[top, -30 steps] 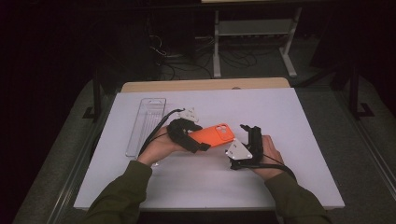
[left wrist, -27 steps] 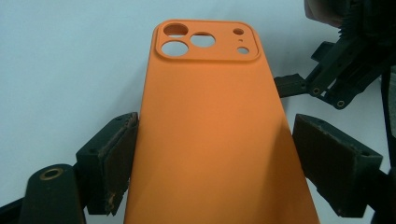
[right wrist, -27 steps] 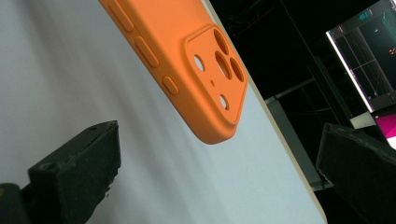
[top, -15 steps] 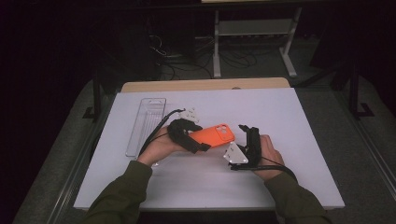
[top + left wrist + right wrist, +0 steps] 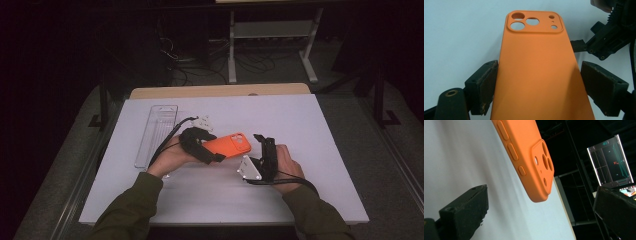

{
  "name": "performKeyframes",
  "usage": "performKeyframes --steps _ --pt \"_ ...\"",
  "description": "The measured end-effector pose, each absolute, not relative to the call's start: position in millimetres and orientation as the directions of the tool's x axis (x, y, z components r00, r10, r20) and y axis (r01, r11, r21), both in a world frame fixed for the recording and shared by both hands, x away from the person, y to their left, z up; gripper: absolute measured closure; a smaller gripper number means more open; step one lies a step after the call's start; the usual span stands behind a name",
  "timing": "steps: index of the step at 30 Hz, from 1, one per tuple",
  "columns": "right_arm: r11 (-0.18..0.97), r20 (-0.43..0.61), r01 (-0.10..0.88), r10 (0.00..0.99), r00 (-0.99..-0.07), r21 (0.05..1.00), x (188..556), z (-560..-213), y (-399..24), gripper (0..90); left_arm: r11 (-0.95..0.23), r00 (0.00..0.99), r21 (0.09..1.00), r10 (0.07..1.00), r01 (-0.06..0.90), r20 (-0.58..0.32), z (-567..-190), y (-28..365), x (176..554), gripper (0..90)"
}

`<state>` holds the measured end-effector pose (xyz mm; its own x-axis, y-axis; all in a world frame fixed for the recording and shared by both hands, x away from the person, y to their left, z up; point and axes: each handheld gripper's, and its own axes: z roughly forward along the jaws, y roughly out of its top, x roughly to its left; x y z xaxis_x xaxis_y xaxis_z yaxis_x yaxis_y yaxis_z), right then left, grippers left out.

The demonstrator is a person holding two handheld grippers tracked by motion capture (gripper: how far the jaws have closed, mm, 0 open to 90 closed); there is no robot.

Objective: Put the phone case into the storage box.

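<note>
An orange phone case (image 5: 231,144) hangs just above the white table, camera cut-outs toward the right. My left gripper (image 5: 214,151) is shut on its lower end. In the left gripper view the case (image 5: 537,65) runs up between the two pads (image 5: 487,83), which press on its long edges. My right gripper (image 5: 265,143) stands just right of the case with its jaws pointing away from me, a hand wrapped round its body. In the right gripper view its jaws (image 5: 541,220) are wide apart with nothing between them, and the case's camera end (image 5: 534,170) floats ahead of them.
A clear plastic tray (image 5: 157,131) lies at the left of the white table sheet (image 5: 320,130). A wooden edge (image 5: 220,91) runs along the back. Beyond it are a metal stand (image 5: 270,35) and floor cables. A lit monitor (image 5: 610,162) shows past the table.
The right gripper has tilted slightly, its grey plate sitting a little lower and further left. The left gripper and the case have held still.
</note>
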<state>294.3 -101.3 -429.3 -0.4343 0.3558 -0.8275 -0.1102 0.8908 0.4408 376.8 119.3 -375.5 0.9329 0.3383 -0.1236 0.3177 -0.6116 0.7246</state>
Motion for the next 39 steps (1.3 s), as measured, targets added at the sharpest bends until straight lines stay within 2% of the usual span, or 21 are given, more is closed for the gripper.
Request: performKeyframes --steps 9,11,16,23,39 --pt "0.903 -0.853 -0.133 0.327 -0.408 0.41 292.2 -430.3 -98.4 0.0 -0.609 0.932 0.726 0.339 0.318 -0.124 -375.9 119.0 376.6 16.6" --pt "0.915 -0.867 -0.144 0.294 -0.402 0.377 291.2 -430.2 -97.6 0.0 -0.609 0.933 0.727 0.339 0.317 -0.123 -375.9 119.1 376.7 16.6" --pt "0.914 -0.875 -0.154 0.296 -0.383 0.376 289.9 -431.6 -95.2 0.0 -0.606 0.932 0.729 0.339 0.319 -0.126 -375.7 119.4 376.8 16.7" --pt "0.93 -0.907 -0.188 0.239 -0.346 0.317 287.6 -431.0 -91.9 0.0 -0.608 0.933 0.729 0.337 0.315 -0.122 -375.6 119.7 377.1 16.7" --pt "0.932 -0.934 -0.248 0.184 -0.307 0.265 285.3 -434.2 -81.9 0.0 -0.609 0.931 0.724 0.341 0.324 -0.13 -375.9 120.0 375.7 16.7"
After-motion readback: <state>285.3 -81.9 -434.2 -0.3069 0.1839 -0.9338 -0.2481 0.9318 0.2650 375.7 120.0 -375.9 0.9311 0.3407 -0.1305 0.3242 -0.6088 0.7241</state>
